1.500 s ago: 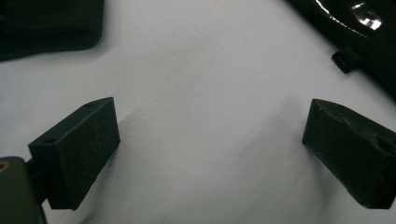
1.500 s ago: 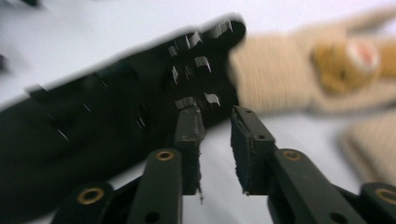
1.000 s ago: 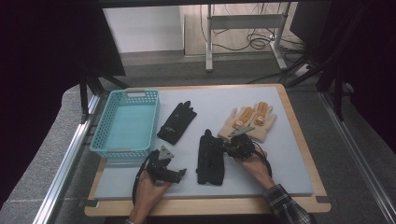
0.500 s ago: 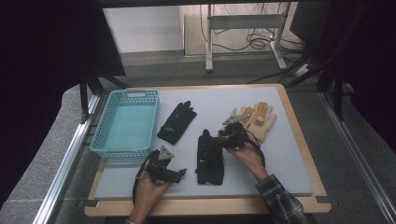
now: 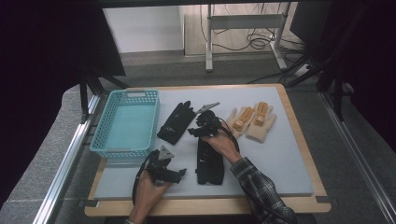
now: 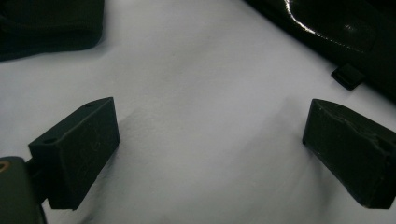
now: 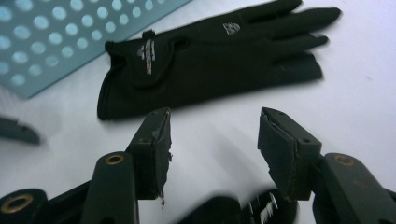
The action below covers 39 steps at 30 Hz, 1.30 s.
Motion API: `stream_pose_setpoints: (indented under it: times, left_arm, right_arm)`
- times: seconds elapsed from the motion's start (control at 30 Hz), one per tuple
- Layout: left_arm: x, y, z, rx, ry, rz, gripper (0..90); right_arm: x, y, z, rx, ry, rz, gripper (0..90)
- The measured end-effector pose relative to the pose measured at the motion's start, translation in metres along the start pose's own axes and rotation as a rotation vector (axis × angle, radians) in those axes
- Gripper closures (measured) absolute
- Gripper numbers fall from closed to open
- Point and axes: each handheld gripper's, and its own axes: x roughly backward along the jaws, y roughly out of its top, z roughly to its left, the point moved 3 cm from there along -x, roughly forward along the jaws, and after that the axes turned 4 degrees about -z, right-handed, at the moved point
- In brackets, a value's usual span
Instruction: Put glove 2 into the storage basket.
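Black glove (image 7: 212, 56) lies flat at the mat's centre, basket (image 5: 125, 122) at its nine o'clock; right gripper (image 5: 204, 127), jaws just opened and empty, should drop squarely over its cuff. Left gripper (image 5: 167, 171) rests spread-jawed at six o'clock. Second black glove (image 5: 208, 161) and tan gloves (image 5: 253, 121) crowd the approach.

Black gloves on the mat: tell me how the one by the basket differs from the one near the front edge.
The far black glove lies slanted beside the teal basket, fingers pointing away from the person; the near black glove lies almost straight, lengthwise toward the front edge. The far one lies uncovered, with the open right gripper aimed at it; the near one is partly covered by the person's right hand. Both are dark, flat on the grey mat, with small pale markings.
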Motion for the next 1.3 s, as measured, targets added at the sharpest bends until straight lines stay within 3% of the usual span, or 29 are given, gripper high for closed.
stream_pose_setpoints:
  times: [0.17, 0.37, 0.5, 0.57, 0.67, 0.7, 0.73, 0.77, 0.8, 0.93, 1.17, 1.3]
  left_arm:
    - [0.0, 0.0, 0.0, 0.002, -0.001, -0.002, 4.2]
    - [0.0, 0.0, 0.0, 0.002, -0.002, -0.002, 4.2]
    - [0.0, 0.0, 0.0, 0.002, -0.002, -0.002, 4.2]
    - [0.0, 0.0, 0.0, 0.002, -0.002, -0.002, 4.2]
    - [0.0, 0.0, 0.0, 0.002, -0.002, -0.002, 4.2]
    - [0.0, 0.0, 0.0, 0.002, -0.002, -0.002, 4.2]
    - [0.0, 0.0, 0.0, 0.002, -0.002, -0.001, 4.2]
    - [0.0, 0.0, 0.0, 0.002, -0.002, -0.001, 4.2]
    - [0.0, 0.0, 0.0, 0.002, -0.002, -0.001, 4.2]
    - [0.0, 0.0, 0.0, 0.002, -0.002, -0.001, 4.1]
    - [0.0, 0.0, 0.0, 0.003, -0.003, -0.001, 4.2]
    - [0.0, 0.0, 0.0, 0.002, -0.003, -0.001, 4.2]
  right_arm:
    - [-0.026, 0.014, 0.0, 0.031, -0.02, 0.01, 42.9]
    - [-0.053, 0.022, -0.003, 0.038, -0.029, 0.024, 30.9]
    - [-0.071, 0.021, -0.004, 0.048, -0.067, 0.069, 26.4]
    - [-0.074, 0.02, -0.001, 0.083, -0.09, 0.073, 31.6]
    - [-0.073, 0.021, 0.002, 0.075, -0.067, 0.079, 50.1]
    - [-0.072, 0.022, 0.004, 0.074, -0.072, 0.086, 63.5]
    - [-0.07, 0.022, 0.004, 0.074, -0.085, 0.094, 70.7]
    - [-0.07, 0.022, 0.004, 0.074, -0.085, 0.094, 70.7]
    - [-0.068, 0.022, 0.001, 0.062, -0.1, 0.101, 82.9]
    - [-0.064, 0.022, -0.004, 0.02, -0.066, 0.093, 87.9]
    - [-0.051, 0.024, 0.001, 0.032, -0.045, 0.067, 88.3]
    - [-0.034, 0.03, 0.004, 0.049, -0.031, 0.041, 88.3]
